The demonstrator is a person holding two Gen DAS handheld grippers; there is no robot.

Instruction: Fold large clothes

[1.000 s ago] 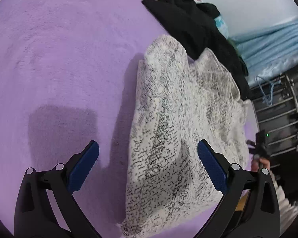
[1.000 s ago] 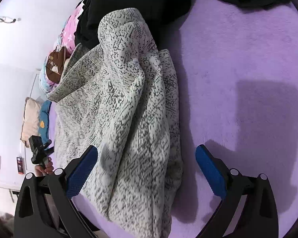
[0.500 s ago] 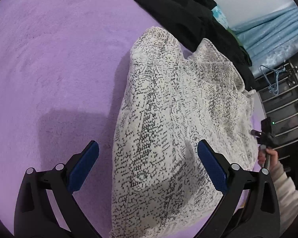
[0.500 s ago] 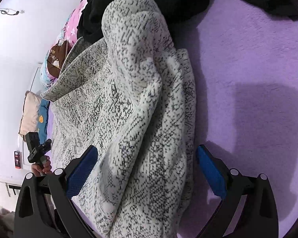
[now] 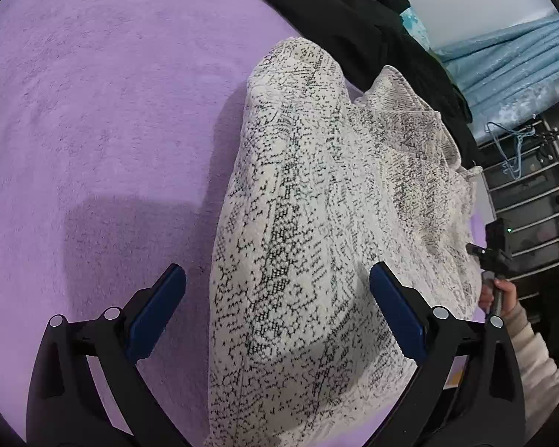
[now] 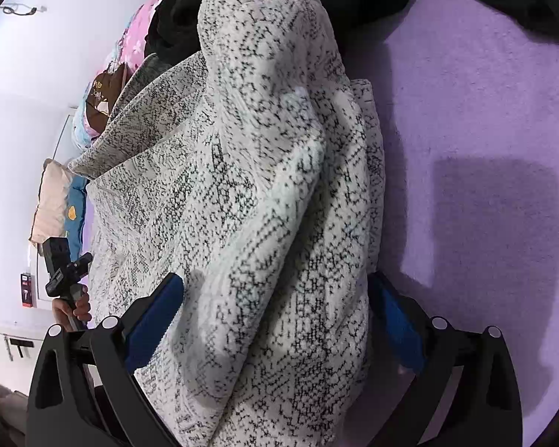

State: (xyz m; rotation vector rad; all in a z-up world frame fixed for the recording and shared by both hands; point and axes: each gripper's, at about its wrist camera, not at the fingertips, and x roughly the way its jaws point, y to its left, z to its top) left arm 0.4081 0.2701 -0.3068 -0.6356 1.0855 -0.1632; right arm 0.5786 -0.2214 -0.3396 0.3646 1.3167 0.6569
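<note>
A large white knit garment with black speckles (image 5: 316, 223) lies bunched on the purple plush bed surface (image 5: 93, 111). My left gripper (image 5: 277, 298) is open, its blue pads on either side of the garment's near left edge. In the right wrist view the same garment (image 6: 261, 205) fills the middle, folded over itself in thick rolls. My right gripper (image 6: 275, 309) is open with the garment's near end lying between its blue pads. The right pad is partly hidden by the cloth.
A pile of black clothes (image 5: 354, 26) lies at the far edge beyond the garment, with pink and patterned bedding (image 6: 130, 44) behind it. A metal rack (image 5: 533, 193) stands to the right. The other gripper and the hand holding it show at each view's edge (image 5: 499, 260).
Both grippers have moved closer to the garment; it now fills more of each view and lies between the open pads. The jaws have stayed open.
</note>
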